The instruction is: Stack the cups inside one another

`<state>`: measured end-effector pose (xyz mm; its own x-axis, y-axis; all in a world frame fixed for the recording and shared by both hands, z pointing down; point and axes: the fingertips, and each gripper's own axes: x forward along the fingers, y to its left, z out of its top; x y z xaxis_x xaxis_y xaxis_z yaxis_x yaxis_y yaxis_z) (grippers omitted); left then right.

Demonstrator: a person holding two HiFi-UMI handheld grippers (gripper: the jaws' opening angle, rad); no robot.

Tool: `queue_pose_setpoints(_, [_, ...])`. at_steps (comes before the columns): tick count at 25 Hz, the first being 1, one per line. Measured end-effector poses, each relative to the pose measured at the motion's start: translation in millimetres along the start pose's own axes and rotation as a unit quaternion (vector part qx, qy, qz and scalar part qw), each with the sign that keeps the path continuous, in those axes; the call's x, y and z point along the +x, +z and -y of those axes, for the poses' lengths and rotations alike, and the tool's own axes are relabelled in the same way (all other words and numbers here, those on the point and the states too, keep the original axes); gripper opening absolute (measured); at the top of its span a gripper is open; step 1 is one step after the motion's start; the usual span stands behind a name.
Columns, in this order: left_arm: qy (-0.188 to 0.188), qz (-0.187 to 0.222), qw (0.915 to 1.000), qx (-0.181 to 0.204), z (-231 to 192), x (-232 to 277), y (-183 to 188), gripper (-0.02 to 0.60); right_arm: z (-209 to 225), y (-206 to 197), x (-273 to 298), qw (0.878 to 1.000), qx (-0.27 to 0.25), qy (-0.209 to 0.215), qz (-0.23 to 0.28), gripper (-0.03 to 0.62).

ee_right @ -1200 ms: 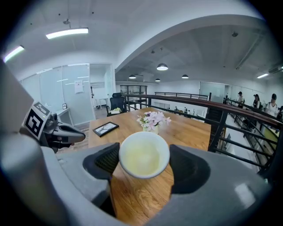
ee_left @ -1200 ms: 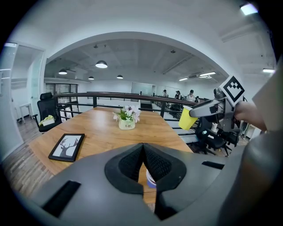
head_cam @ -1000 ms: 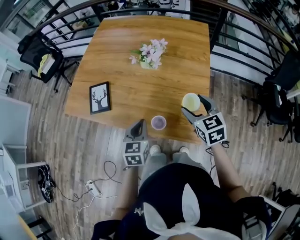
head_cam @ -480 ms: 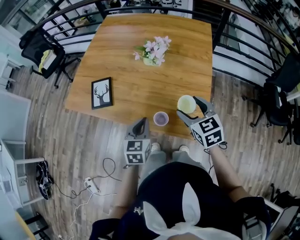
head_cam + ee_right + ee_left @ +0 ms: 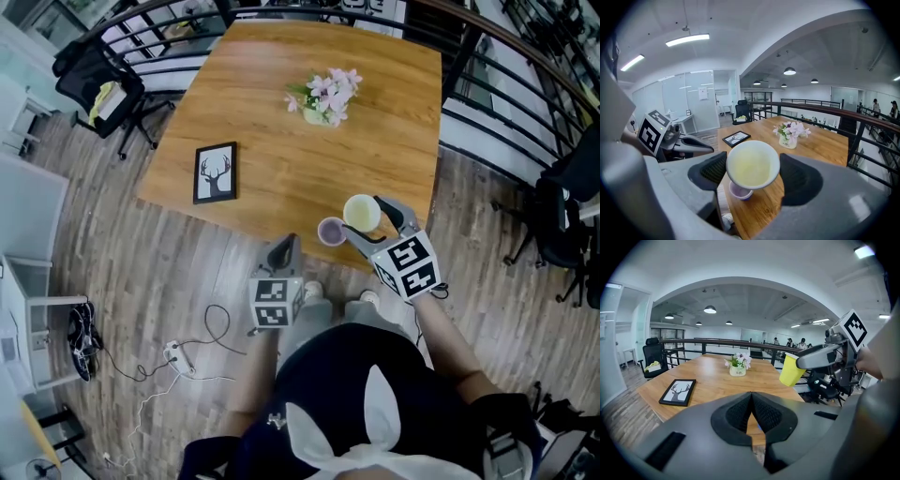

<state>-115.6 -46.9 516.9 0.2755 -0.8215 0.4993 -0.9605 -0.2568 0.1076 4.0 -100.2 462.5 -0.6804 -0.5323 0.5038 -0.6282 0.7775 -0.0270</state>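
Note:
My right gripper [image 5: 364, 217] is shut on a yellow cup [image 5: 361, 213] and holds it upright, above the table's near edge. In the right gripper view the yellow cup [image 5: 752, 165] fills the gap between the jaws. A small purple cup [image 5: 740, 191] stands on the wood just below and slightly left of it. From the head view the purple cup [image 5: 330, 231] touches the yellow cup's left side in the picture. My left gripper [image 5: 284, 248] is shut on nothing and sits off the table edge, left of the purple cup. The left gripper view shows the yellow cup [image 5: 790, 370] hanging at the right.
A wooden table [image 5: 281, 141] carries a pot of pink flowers [image 5: 323, 97] at the far side and a black-framed deer picture [image 5: 216, 172] at the left. Railings and office chairs [image 5: 98, 94] surround it. Cables [image 5: 187, 356] lie on the floor.
My right gripper has carried the yellow cup to the left, from well apart from the purple cup to right beside and over it. The left gripper has barely shifted.

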Motion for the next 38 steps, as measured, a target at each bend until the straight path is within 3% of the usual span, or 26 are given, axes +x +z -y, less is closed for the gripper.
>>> queue_pose_setpoints(12, [0.019,-0.001,0.9997,-0.018,-9.5,-11.1,-11.5,0.017,-32.8,5.0,20.2,0.999,-0.018,0.049,0.002,0.35])
queue_pose_setpoints(38, [0.047,-0.017,0.9978,-0.043,-20.6,-18.7,-30.7,0.017,-41.7,-55.4,67.6,0.995,-0.013,0.08,-0.052,0.351])
